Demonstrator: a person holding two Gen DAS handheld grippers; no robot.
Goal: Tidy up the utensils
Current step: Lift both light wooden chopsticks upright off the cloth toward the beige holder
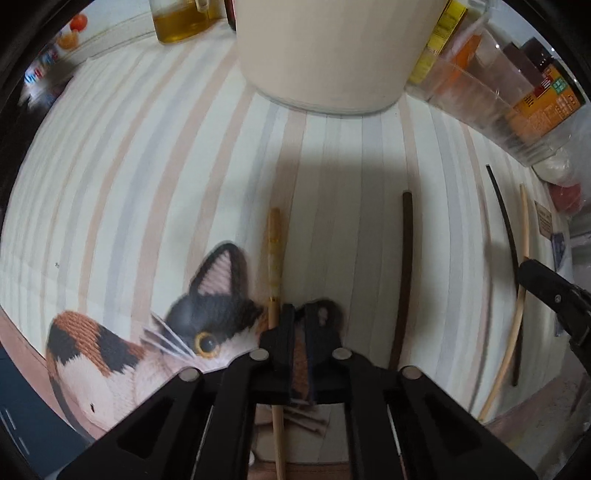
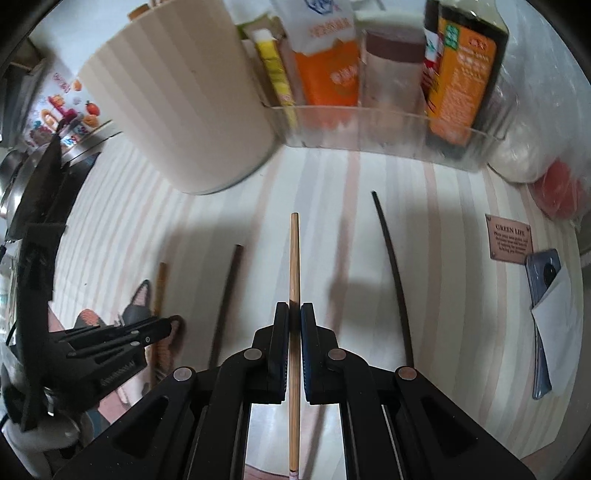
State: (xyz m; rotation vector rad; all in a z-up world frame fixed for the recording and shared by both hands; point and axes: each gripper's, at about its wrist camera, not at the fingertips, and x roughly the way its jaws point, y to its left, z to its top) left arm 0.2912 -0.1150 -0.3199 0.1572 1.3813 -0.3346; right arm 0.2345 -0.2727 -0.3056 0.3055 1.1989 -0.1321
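Chopsticks are the utensils here, spread over a striped mat with a cat print.

Left wrist view: the left gripper (image 1: 299, 314) is clenched, its jaws together over the cat print (image 1: 147, 339); a patterned bamboo chopstick (image 1: 274, 258) runs just beside the left jaw, and whether it is pinched I cannot tell. A dark brown chopstick (image 1: 405, 266) lies on the striped mat (image 1: 147, 166) further right, and a thin black chopstick (image 1: 502, 218) and a plain bamboo chopstick (image 1: 522, 229) lie near the mat's right edge, where the right gripper (image 1: 554, 295) comes in. At the mat's far edge stands a cream ribbed holder (image 1: 325, 51), its inside hidden. A jar of amber liquid (image 1: 181, 22) at the far left shows only in this view.

Right wrist view: the right gripper (image 2: 294, 314) is clamped on the plain bamboo chopstick (image 2: 294, 258), which points at the far edge. The black chopstick (image 2: 391, 258) lies right of it, the brown one (image 2: 229, 295) left. The left gripper (image 2: 155, 332) sits at the near left over the cat print. Behind the holder (image 2: 177, 110), a clear bin (image 2: 388, 133) holds an orange pouch (image 2: 328, 74), a yellow packet (image 2: 275, 74), a brown-capped jar (image 2: 391, 74) and a dark sauce bottle (image 2: 461, 74). Seen only here: a brown label (image 2: 511, 240) on the mat and a phone (image 2: 543, 280) tucked in white paper at the right edge.
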